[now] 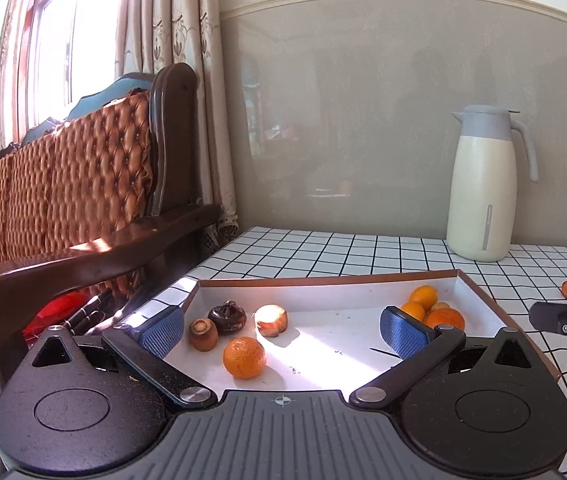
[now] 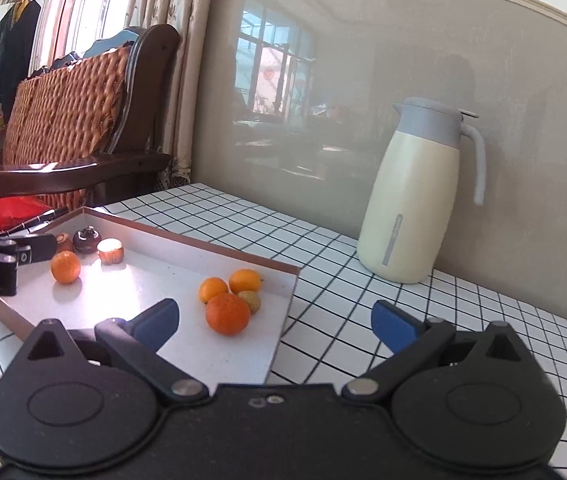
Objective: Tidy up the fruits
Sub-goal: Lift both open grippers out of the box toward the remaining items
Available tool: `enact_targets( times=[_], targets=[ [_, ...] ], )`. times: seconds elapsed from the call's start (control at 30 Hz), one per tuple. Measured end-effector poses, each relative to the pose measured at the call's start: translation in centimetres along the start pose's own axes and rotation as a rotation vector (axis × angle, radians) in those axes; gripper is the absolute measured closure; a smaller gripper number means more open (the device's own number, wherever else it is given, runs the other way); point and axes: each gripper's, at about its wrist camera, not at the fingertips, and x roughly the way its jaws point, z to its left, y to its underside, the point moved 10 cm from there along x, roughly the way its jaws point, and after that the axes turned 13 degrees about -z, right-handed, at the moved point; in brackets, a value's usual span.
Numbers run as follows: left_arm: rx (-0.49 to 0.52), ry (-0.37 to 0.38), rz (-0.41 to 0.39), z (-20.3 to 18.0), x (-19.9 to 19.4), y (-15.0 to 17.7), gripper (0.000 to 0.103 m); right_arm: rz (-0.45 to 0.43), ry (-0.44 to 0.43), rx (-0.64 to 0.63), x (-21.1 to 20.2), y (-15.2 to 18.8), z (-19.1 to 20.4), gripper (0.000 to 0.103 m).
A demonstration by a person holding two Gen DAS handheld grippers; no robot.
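In the left wrist view the blue pad of the right finger (image 1: 401,330) covers part of the orange cluster (image 1: 429,308), so its small tan fruit barely shows. The right gripper (image 1: 563,326) is cut off by the frame edge. In the right wrist view the left gripper (image 2: 23,254) hides most of a brown fruit (image 2: 64,242) and is itself cropped at the left edge

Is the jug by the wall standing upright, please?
Upright: the jug stands on its base on the checked tablecloth, lid on top, handle down its side.
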Motion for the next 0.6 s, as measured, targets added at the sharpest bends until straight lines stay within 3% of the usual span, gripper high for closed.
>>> enact_targets(
  times=[0.17, 0.37, 0.6],
  targets=[
    [-0.015, 0.038, -0.031, -2.6, -0.6, -0.7, 0.000, 0.028, 0.033, 0.007, -1.7, 1.1, -2.2, 0.006],
    [-0.027, 0.128, -0.006, -7.0, -0.6, -0.9, 0.000, 0.059, 0.096, 0.018, -3.1, 2.6, -5.4, 0.006],
    [0.027, 0.192, -0.007, -11.5, -0.7, -0.8, 0.000, 0.061, 0.176, 0.011, -4.6, 3.5, -9.3, 0.006]
  ],
)
